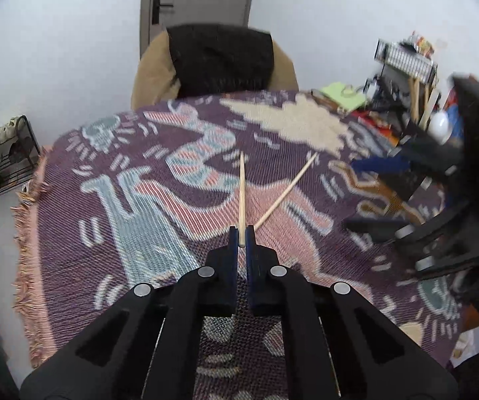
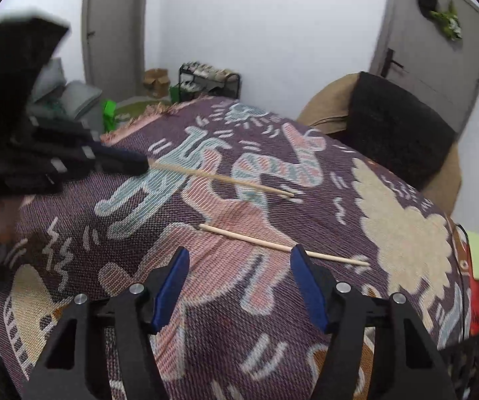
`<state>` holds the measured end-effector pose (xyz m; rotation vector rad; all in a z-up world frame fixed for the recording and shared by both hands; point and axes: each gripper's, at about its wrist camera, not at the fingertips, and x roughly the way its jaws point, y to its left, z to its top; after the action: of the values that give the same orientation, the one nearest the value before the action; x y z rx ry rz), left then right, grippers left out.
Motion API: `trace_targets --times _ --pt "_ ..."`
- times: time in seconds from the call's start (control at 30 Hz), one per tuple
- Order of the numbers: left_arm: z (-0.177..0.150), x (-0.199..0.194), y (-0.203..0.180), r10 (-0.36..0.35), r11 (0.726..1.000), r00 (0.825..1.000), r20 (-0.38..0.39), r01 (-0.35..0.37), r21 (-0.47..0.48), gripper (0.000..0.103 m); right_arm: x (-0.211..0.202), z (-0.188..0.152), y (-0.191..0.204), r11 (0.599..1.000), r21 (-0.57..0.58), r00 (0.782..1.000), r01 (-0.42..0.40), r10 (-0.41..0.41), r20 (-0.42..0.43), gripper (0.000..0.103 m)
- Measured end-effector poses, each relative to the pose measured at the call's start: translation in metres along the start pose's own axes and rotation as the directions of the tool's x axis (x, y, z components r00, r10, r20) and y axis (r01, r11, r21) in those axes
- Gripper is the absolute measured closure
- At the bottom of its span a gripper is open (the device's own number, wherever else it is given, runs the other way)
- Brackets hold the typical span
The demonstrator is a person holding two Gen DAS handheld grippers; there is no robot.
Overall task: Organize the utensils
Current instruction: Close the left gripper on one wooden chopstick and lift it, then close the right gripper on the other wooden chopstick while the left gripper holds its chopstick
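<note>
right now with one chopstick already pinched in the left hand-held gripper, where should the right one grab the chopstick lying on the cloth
Grip the loose chopstick near its middle, coming from above with the fingers straddling it crosswise. It is thin and lies flat on the patterned cloth, so only a top-down pinch across its width gets under nothing. The right hand-held gripper is open close over it; the left hand-held gripper holds the other chopstick.

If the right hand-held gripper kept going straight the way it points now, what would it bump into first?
Most likely the loose chopstick lying on the patterned blanket, just ahead of the right hand-held gripper, whose open jaws frame it. Depth is hard to judge, so it might meet the blanket just short of the stick.
</note>
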<state>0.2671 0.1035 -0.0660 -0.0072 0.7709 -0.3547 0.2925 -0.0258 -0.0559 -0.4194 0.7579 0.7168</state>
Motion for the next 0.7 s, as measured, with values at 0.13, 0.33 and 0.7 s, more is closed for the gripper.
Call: trace_targets --times 0.13,0.33,0.7 --pt "0.006 -0.022 0.007 0.011 1.000 0.998 0.054 -0.010 -0.026 0.098 0.018 0.009 0.007 0.999 -0.034 0.999 -0.005 0.004 -0.033 0.047" --pt "0.011 -0.050 0.024 0.039 0.996 0.993 0.116 -0.030 -0.079 0.098 0.047 0.022 0.017 0.993 -0.119 0.997 -0.001 -0.008 -0.082 0.052" --pt "0.013 -0.078 0.042 0.073 0.991 0.985 0.159 -0.053 -0.125 0.098 0.076 0.031 0.036 0.963 -0.269 0.988 -0.004 -0.037 -0.147 0.068"
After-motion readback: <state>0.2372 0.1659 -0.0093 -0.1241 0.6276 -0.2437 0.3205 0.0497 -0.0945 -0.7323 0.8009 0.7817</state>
